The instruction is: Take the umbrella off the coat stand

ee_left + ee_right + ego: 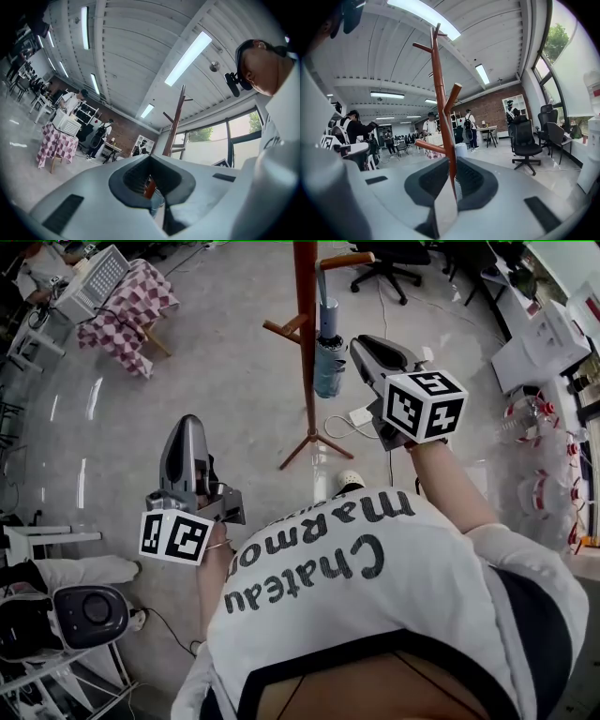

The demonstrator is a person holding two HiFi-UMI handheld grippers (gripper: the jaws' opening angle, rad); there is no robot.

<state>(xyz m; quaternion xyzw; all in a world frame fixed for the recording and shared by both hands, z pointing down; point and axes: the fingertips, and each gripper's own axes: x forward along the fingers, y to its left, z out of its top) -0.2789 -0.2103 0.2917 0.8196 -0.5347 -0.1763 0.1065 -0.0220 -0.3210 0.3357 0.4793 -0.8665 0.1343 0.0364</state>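
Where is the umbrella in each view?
Head view: umbrella at top centre, hanging right of the stand.
Left gripper view: low centre, a bluish sliver, probably it.
Right gripper view: centre, just right of the stand.
Shared landmark: the stand.

The head view's top edge cuts the coat stand; jaws mostly hide the umbrella.

umbrella: hangs on coat stand | right hand-held gripper: just beside
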